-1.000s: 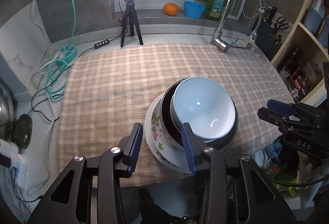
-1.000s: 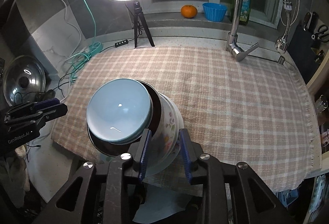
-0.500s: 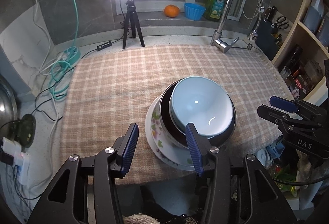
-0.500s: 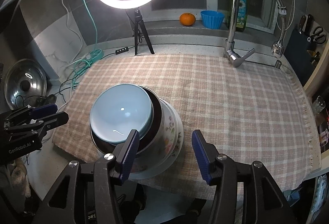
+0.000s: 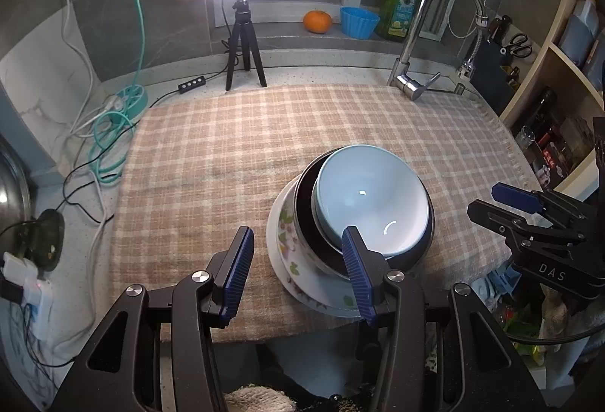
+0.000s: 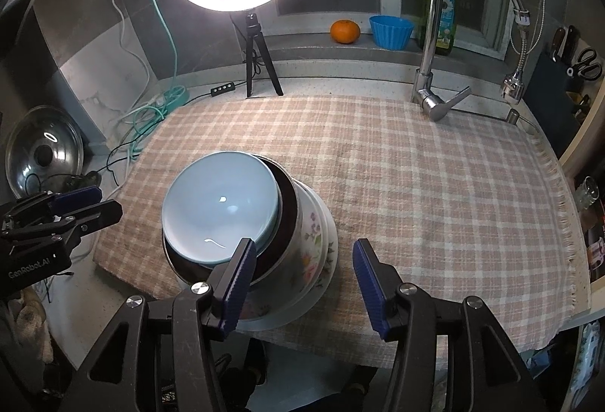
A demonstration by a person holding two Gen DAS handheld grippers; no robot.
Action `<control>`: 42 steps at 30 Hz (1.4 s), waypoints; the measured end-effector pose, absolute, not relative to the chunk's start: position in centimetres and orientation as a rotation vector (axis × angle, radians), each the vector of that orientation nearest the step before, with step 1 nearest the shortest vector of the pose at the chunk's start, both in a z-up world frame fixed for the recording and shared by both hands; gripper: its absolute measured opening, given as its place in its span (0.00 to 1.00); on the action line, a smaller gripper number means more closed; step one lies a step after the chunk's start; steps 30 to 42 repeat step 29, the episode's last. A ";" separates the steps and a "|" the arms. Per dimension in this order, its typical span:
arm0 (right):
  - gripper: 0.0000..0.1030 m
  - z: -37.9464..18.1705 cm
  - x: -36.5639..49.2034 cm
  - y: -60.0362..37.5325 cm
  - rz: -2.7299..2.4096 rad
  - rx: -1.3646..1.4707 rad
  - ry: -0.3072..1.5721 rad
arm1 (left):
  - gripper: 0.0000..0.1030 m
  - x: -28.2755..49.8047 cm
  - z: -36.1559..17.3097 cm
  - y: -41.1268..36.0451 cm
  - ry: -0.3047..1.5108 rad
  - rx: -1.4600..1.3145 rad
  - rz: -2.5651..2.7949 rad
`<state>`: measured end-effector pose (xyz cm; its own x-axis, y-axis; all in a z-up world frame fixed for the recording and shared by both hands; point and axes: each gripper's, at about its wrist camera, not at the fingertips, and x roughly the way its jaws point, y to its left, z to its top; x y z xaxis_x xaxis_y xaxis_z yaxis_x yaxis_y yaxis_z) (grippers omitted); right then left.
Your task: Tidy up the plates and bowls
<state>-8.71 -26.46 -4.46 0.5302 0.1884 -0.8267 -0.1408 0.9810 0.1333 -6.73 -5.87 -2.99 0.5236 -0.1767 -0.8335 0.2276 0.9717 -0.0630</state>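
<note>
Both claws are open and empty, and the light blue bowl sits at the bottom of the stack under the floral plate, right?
Not quite. The light blue bowl sits on top, nested in the dark bowl above the floral plate, as the right wrist view shows. Left claw and right claw are indeed open and empty.

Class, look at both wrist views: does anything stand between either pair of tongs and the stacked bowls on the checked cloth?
Nothing visible does. The stack sits on the checked cloth right ahead of the open left tongs and the open right tongs, with only bare cloth between.
</note>
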 end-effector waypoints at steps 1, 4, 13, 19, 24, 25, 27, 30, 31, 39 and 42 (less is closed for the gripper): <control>0.48 -4.5 -8.7 -26.4 0.196 0.053 0.992 | 0.46 -6.7 -3.0 -5.9 0.991 0.056 -0.242; 0.48 -4.5 -8.7 -26.5 0.196 0.053 0.993 | 0.46 -6.7 -3.1 -6.1 0.996 0.054 -0.248; 0.48 -4.9 -8.3 -26.8 0.198 0.054 1.006 | 0.46 -6.6 -3.0 -6.5 1.000 0.057 -0.258; 0.48 -4.9 -8.2 -26.9 0.196 0.052 1.005 | 0.46 -6.6 -3.0 -6.8 0.999 0.063 -0.262; 0.48 -5.1 -8.0 -27.0 0.198 0.051 1.013 | 0.46 -6.5 -3.1 -6.7 1.002 0.059 -0.262; 0.48 -5.2 -8.0 -27.0 0.198 0.051 1.015 | 0.46 -6.4 -3.1 -6.7 1.002 0.056 -0.261; 0.48 -5.3 -7.9 -27.0 0.197 0.052 1.020 | 0.46 -6.3 -3.2 -6.6 1.006 0.052 -0.261; 0.48 -5.4 -7.8 -27.0 0.196 0.053 1.024 | 0.46 -6.3 -3.3 -6.5 1.005 0.053 -0.257; 0.48 -5.4 -7.8 -27.0 0.196 0.053 1.024 | 0.46 -6.3 -3.3 -6.5 1.005 0.053 -0.257; 0.48 -5.4 -7.8 -27.0 0.196 0.053 1.024 | 0.46 -6.3 -3.3 -6.5 1.005 0.053 -0.257; 0.48 -5.4 -7.8 -27.0 0.196 0.053 1.024 | 0.46 -6.3 -3.3 -6.5 1.005 0.053 -0.257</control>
